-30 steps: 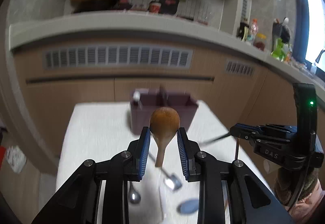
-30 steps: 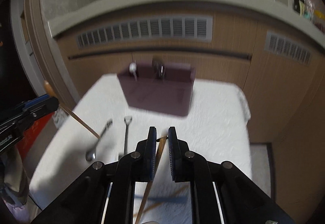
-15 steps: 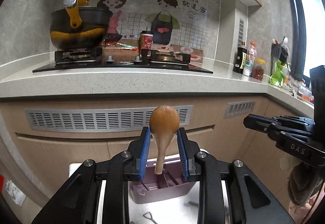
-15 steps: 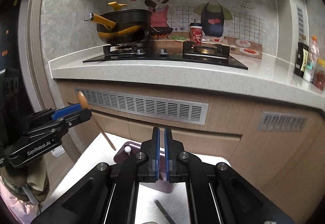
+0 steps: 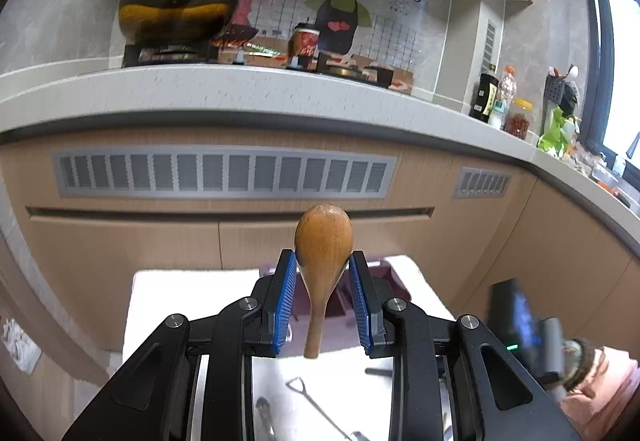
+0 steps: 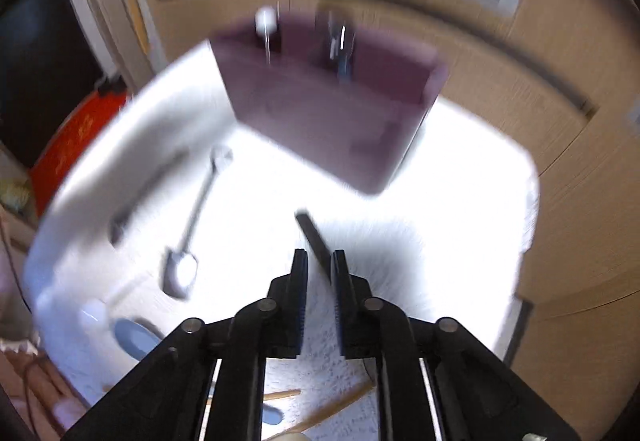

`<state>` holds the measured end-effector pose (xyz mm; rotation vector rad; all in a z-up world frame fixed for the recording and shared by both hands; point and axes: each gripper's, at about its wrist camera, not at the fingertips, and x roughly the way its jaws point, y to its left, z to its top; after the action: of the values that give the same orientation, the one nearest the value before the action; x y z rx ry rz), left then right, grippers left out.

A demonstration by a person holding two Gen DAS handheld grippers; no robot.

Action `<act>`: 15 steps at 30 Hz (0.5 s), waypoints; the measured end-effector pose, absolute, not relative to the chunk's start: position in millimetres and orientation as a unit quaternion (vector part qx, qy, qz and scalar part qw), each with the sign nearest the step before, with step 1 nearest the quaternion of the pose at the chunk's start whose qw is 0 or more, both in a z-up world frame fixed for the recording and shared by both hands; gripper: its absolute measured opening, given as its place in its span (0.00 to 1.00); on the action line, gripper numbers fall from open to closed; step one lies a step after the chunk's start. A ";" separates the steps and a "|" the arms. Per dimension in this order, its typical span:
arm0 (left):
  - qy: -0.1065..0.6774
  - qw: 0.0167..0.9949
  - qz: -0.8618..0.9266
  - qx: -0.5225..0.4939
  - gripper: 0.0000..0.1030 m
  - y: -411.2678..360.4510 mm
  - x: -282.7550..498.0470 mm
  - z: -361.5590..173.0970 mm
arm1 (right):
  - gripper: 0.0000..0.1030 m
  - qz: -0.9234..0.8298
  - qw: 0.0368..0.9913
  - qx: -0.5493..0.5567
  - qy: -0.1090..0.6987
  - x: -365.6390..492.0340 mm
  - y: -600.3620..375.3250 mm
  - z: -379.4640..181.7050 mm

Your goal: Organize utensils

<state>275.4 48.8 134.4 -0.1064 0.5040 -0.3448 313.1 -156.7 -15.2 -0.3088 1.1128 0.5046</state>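
Note:
My left gripper is shut on a wooden spoon, bowl up and handle hanging down, held in front of the purple utensil holder. In the blurred right wrist view, the purple utensil holder stands at the back of the white cloth, with a white-tipped utensil in it. My right gripper points steeply down at the cloth. Its jaws are opening and stand a narrow gap apart. A dark flat handle lies at their tips; no pad presses on it.
On the cloth lie a metal spoon with a shovel-shaped handle, a second blurred utensil, a blue spoon and wooden chopsticks. Wooden cabinets rise right behind the table. A person's sleeve is at lower right.
The left gripper has lifted the wooden spoon off the cloth. The right gripper held a wooden chopstick, swung up shut and empty, then dropped to the cloth with its jaws slightly apart.

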 end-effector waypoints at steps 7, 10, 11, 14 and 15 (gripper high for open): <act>0.261 0.950 -0.161 -0.056 0.27 48.7 262.9 122.2 | 0.26 0.224 0.791 -0.198 0.534 328.7 -147.8 -58.3; 0.263 0.950 -0.161 -0.055 0.27 46.7 260.3 120.5 | 0.24 0.227 0.792 -0.173 0.540 331.0 -153.7 -58.4; 0.264 0.949 -0.162 -0.055 0.27 45.8 260.7 120.4 | 0.18 0.224 0.791 -0.160 0.547 330.9 -155.9 -57.4; 0.267 0.948 -0.165 -0.054 0.27 43.2 260.1 117.8 | 0.11 0.206 0.797 -0.147 0.549 324.3 -158.9 -54.7; 0.268 0.948 -0.166 -0.054 0.27 42.7 259.7 116.8 | 0.11 0.201 0.801 -0.141 0.546 320.6 -159.3 -52.4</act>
<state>259.7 42.7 116.8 -0.1091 0.5447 -0.3370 320.6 -159.3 -52.4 -0.3025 1.1702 0.4311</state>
